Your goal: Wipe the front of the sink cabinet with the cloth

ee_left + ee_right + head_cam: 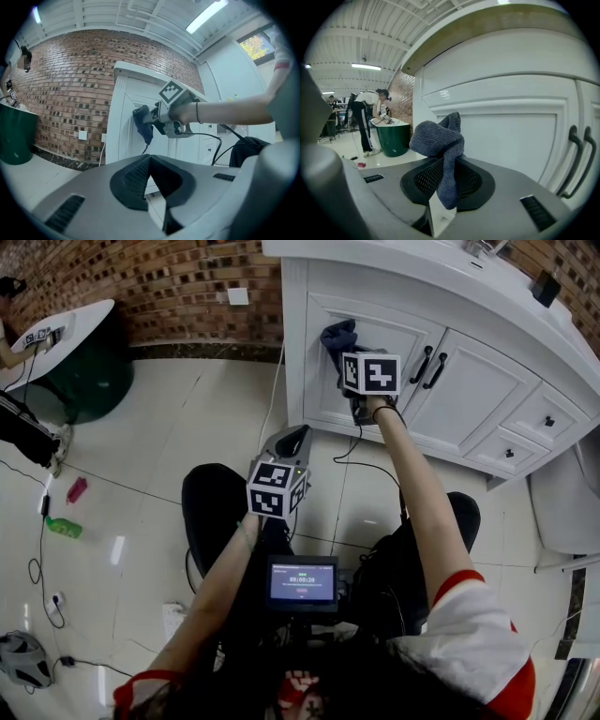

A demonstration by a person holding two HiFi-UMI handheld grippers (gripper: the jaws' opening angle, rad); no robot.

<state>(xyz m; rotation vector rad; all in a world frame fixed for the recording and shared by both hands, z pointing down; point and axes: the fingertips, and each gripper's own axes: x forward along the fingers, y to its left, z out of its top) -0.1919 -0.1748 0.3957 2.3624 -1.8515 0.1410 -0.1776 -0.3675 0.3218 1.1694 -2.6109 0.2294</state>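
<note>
Cloth (337, 337) clamped in right gripper (446, 176), at cabinet door (405, 329), upper centre; probably touching, hard to confirm. Press flat, overlap strokes, avoid handles (427, 367). Left gripper (150, 164) closed, empty.

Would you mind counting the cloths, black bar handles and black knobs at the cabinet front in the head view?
Cloth: 1
Handles: 2
Knobs: 2
Total: 5
</note>
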